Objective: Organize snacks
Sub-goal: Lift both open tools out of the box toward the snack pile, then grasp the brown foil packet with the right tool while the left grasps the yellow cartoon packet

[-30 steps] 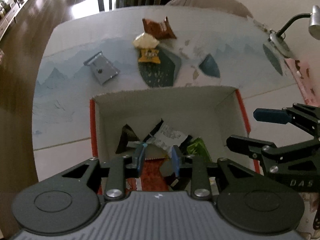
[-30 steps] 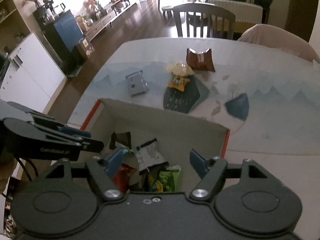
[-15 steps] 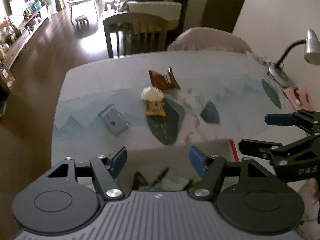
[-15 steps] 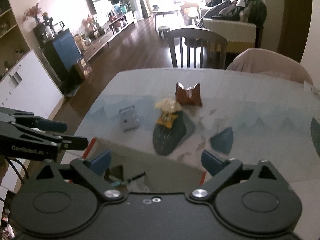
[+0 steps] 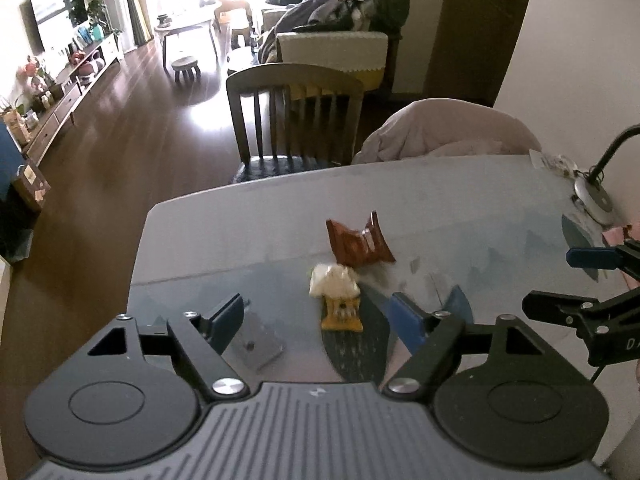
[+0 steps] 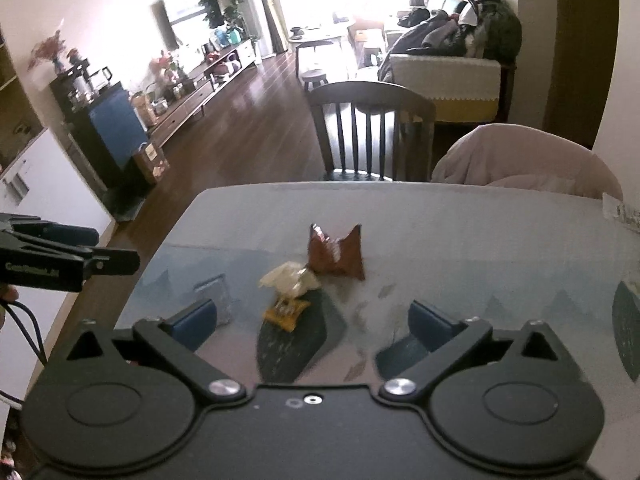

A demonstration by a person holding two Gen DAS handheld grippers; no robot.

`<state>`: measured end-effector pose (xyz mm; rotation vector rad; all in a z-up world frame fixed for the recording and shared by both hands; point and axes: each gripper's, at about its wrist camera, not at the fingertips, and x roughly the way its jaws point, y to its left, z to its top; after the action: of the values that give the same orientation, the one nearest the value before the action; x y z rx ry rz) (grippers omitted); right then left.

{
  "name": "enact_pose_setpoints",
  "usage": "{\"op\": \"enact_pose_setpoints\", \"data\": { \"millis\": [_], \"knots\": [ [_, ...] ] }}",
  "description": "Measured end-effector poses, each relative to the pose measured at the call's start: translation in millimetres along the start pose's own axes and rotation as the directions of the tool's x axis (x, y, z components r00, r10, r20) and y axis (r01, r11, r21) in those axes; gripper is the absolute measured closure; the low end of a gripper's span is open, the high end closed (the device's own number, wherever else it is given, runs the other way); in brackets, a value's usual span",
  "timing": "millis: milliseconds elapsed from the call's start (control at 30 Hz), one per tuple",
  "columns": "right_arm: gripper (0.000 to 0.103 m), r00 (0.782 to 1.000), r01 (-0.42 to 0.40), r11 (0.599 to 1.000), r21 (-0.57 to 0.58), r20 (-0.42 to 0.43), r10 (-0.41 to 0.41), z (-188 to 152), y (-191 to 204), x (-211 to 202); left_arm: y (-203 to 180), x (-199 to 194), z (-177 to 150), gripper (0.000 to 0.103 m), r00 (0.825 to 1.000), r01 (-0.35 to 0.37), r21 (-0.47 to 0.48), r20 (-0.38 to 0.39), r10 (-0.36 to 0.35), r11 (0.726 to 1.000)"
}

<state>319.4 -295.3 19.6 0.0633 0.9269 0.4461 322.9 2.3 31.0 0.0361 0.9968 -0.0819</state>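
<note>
Four snacks lie on the table ahead of both grippers: a brown packet point(image 5: 357, 242) point(image 6: 335, 256) farthest off, a white wrapped one point(image 5: 334, 281) point(image 6: 289, 278) nearer, a yellow packet point(image 5: 341, 313) point(image 6: 286, 312) touching it, and a grey pouch point(image 5: 256, 346) point(image 6: 216, 294) to the left. My left gripper point(image 5: 318, 318) hangs above the table with its jaws opening and nothing between them. My right gripper point(image 6: 310, 320) is also opening, wide and empty. Each gripper shows at the edge of the other's view. The snack box is out of sight.
The table point(image 5: 240, 232) wears a blue patterned cloth. A wooden chair point(image 5: 294, 114) and a cloth-draped chair point(image 5: 448, 132) stand at its far edge. A desk lamp base point(image 5: 592, 200) sits at the right. Wooden floor drops away left of the table.
Both grippers rose and drew back from the box, which dropped out of view. Both opened, leaving the packets they stood over inside it. The far room and chairs came into view.
</note>
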Motion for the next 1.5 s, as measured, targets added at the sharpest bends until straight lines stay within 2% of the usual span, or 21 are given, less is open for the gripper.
{"op": "enact_pose_setpoints", "data": {
  "millis": [100, 233, 533, 633, 733, 800, 900, 1067, 1300, 1500],
  "knots": [
    [0.001, 1.0, 0.012, 1.0, -0.01, -0.014, -0.012, 13.2, -12.2, 19.6, -1.1, 26.5, 23.4, 0.023, 0.999, 0.015, 0.019, -0.045, -0.014, 1.0],
    [0.001, 0.999, 0.02, 1.0, -0.012, -0.048, -0.02, 25.5, -27.4, 49.7, -4.7, 66.4, 40.4, 0.023, 0.994, 0.001, 0.03, -0.113, 0.002, 1.0],
    [0.001, 0.991, 0.02, 1.0, 0.014, -0.136, -0.018, 47.2, -58.8, 120.4, -13.9, 154.4, 54.7, 0.023, 0.964, 0.017, 0.047, -0.268, -0.004, 0.999],
    [0.002, 0.982, 0.011, 1.0, 0.024, -0.187, -0.007, 47.6, -66.3, 149.7, -15.7, 184.1, 54.2, 0.023, 0.946, 0.034, 0.052, -0.325, -0.015, 0.998],
    [0.004, 0.973, 0.007, 1.0, 0.006, -0.23, -0.005, 40.8, -66.3, 173.3, -18.6, 214.6, 46.8, 0.023, 0.918, 0.046, 0.059, -0.396, -0.019, 0.997],
    [0.004, 0.97, 0.033, 0.999, 0.001, -0.241, -0.032, 37.3, -68.7, 186.7, -21.7, 229.4, 39.5, 0.023, 0.907, 0.045, 0.065, -0.42, -0.014, 0.997],
    [0.005, 0.965, 0.03, 0.999, 0.032, -0.262, -0.021, 39.1, -79.5, 206.1, -25.2, 249.9, 28.8, 0.023, 0.887, 0.054, 0.06, -0.461, -0.021, 0.997],
    [0.005, 0.961, 0.012, 0.999, 0.043, -0.275, 0.001, 47.7, -84.2, 234.6, -26.0, 275.1, 15.5, 0.023, 0.865, 0.053, 0.043, -0.501, -0.025, 0.998],
    [0.005, 0.951, -0.025, 1.0, 0.011, -0.308, 0.028, 50.7, -65.9, 276.5, -25.4, 295.0, -1.6, 0.023, 0.849, 0.049, 0.037, -0.528, -0.022, 0.998],
    [0.005, 0.946, -0.035, 0.999, 0.01, -0.323, 0.037, 43.9, -51.4, 294.9, -29.4, 298.1, -10.3, 0.025, 0.86, 0.042, 0.029, -0.51, -0.022, 0.999]
  ]
}}
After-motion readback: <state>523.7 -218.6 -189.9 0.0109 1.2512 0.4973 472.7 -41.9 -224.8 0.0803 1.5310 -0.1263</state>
